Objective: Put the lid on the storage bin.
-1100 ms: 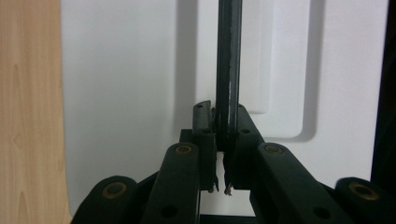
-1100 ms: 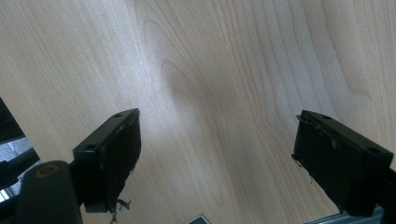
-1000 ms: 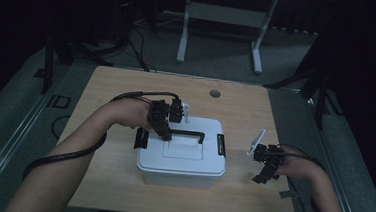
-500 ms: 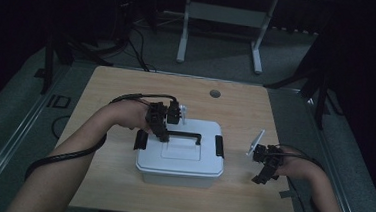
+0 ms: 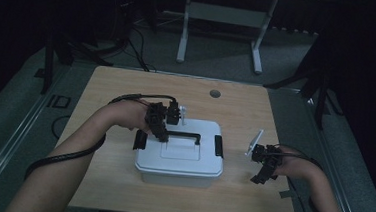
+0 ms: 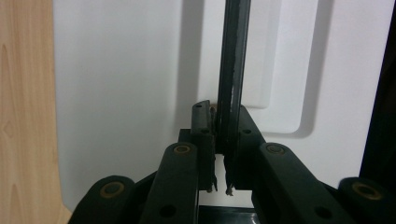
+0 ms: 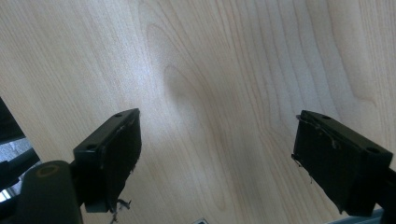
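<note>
At the lower right of the high view, the right gripper (image 5: pixel 263 166) rests on the wooden table (image 5: pixel 107 90), its jaws spread wide over bare wood. Mid-frame sits the white storage box (image 5: pixel 180 158), stiff plastic, probably light, with a smooth lid. The left gripper (image 6: pixel 221 154) pinches its thin black handle (image 6: pixel 232 70), the best hold; the left gripper view confirms the clamp, while the high view adds the side latches (image 5: pixel 219 145).

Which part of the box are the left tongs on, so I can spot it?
Find the white box in the middle of the wooden table. Across its lid runs a thin black handle, with the left tongs shut on its left end; the black side clips are shorter.
</note>
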A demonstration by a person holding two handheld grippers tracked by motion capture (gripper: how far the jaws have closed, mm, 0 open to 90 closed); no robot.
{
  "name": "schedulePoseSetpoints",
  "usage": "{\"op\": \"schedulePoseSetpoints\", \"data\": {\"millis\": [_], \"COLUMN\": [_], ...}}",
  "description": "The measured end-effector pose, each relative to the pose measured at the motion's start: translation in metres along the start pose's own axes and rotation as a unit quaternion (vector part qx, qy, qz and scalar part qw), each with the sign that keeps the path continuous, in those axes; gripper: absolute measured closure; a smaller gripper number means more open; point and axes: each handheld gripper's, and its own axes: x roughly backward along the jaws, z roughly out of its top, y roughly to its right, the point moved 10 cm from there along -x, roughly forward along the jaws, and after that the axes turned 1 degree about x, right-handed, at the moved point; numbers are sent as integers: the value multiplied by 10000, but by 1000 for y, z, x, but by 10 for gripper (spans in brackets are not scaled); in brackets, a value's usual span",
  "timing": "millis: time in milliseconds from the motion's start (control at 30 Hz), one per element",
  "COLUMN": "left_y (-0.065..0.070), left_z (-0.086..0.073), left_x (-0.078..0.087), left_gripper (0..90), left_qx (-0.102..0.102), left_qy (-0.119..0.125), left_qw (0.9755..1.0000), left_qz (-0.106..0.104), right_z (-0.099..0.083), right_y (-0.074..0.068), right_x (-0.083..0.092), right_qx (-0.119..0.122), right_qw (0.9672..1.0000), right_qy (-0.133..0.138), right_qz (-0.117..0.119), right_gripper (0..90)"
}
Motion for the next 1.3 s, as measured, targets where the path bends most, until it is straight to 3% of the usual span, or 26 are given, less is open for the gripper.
{"op": "schedulePoseSetpoints", "data": {"millis": [100, 233, 300, 500, 600, 767, 900, 933, 967, 1000, 1100, 1233, 1300], "left_y": [-1, -6, -11, -17, -22, -19, -18, -16, -16, -17, -14, -21, -22], "left_z": [0, -3, -3, -3, -4, -8, -8, -10, -12, -14, -18, -22, -28], "left_x": [0, -1, 0, 6, 8, 5, 7, 9, 9, 9, 11, 16, 17], "left_gripper": [648, 510, 484, 453, 452, 420, 323, 323, 169, 135, 81, 49, 23], "left_qx": [-80, 129, 277, 357, 512, 468, 582, 657, 642, 637, 688, 663, 777], "left_qy": [-14, -28, 12, 193, 247, 208, 421, 523, 523, 527, 732, 1099, 1188], "left_qw": [9999, 9998, 9994, 9985, 9973, 9979, 9970, 9963, 9963, 9962, 9948, 9902, 9883], "left_qz": [80, 136, 210, 371, 461, 386, 298, 196, 208, 274, 171, 547, 562], "right_z": [0, 1, 2, 3, 4, 6, 6, 6, 6, 6, 7, 8, 9], "right_y": [0, 1, 1, 1, 0, -1, -1, -1, -1, -1, -1, 0, 2], "right_x": [1, 2, 2, 1, 1, 1, 1, 1, 0, 0, 1, 3, 4], "right_qx": [3, 8, 6, 27, 30, 46, 45, 43, 47, 41, 46, 41, 29], "right_qw": [10000, 10000, 10000, 10000, 10000, 10000, 10000, 10000, 10000, 10000, 10000, 10000, 9999], "right_qy": [13, 17, 18, 20, 8, 38, 39, 31, 33, 28, 38, 63, 88], "right_qz": [-11, -25, -29, -23, -20, -4, -2, -14, -8, -12, -11, -37, -68], "right_gripper": [149, 149, 149, 149, 149, 149, 149, 149, 149, 149, 149, 149, 149]}}
